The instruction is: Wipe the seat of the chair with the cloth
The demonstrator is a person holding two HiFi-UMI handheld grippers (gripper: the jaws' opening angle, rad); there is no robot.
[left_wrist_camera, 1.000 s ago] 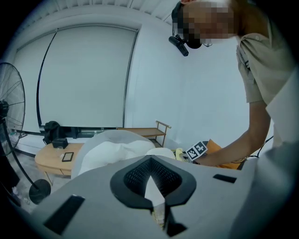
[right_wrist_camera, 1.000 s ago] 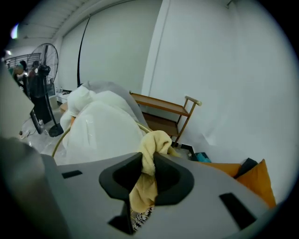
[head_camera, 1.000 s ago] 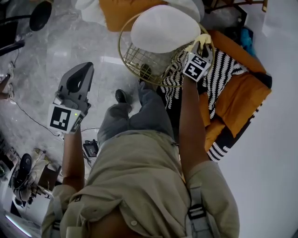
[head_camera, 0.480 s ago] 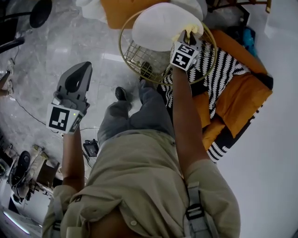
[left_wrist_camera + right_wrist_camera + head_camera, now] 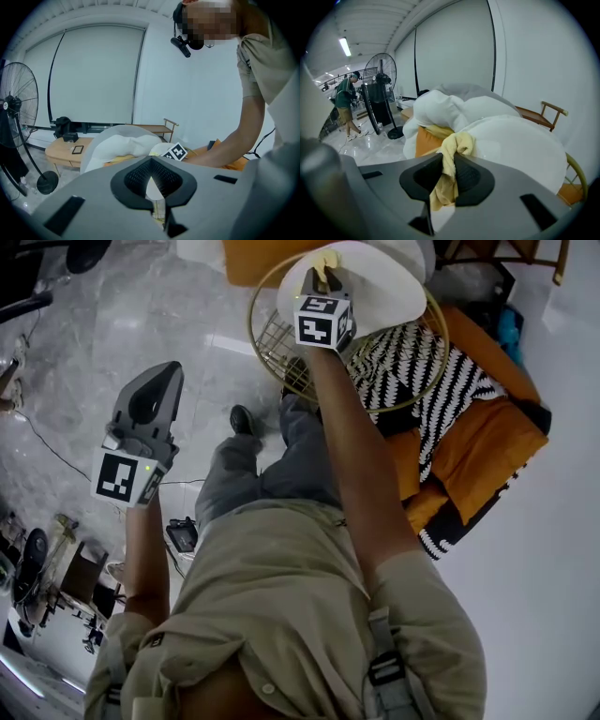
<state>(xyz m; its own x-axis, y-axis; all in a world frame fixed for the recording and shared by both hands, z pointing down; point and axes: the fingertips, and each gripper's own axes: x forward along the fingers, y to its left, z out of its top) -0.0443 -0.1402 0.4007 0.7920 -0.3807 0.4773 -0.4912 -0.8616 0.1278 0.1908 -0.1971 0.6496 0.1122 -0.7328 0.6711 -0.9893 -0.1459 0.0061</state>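
Filling the top of the head view, the round chair with a gold wire frame (image 5: 267, 352) stands on the pale grey marble floor (image 5: 122, 306). Its white padded seat (image 5: 394, 287) faces up, and a black-and-white zigzag blanket (image 5: 422, 390) is draped just beside it.

The right gripper (image 5: 323, 268) is stretched out over the left part of that seat. In the right gripper view its jaws are closed on a soft yellow cloth (image 5: 457, 143). One bunched end stands up past the jaw tips and the rest hangs down behind the pads. The seat (image 5: 520, 150) lies directly beyond the cloth, but neither view settles whether the two touch.

The left gripper (image 5: 159, 381) is held well apart from the chair, over bare floor. Its own view shows the jaws (image 5: 151, 176) brought together with nothing between them.

The cloth looks light, limp and easily crumpled, so it probably wipes best pinched at a fold, as it is now, with a loose wad left ahead of the jaws to meet the surface. The padded seat is likely to give under pressure, and the wire frame seems light enough to shift. A flat, gentle sweep with the wad leading looks safer than a hard push, which could drag the cloth out of the grip.
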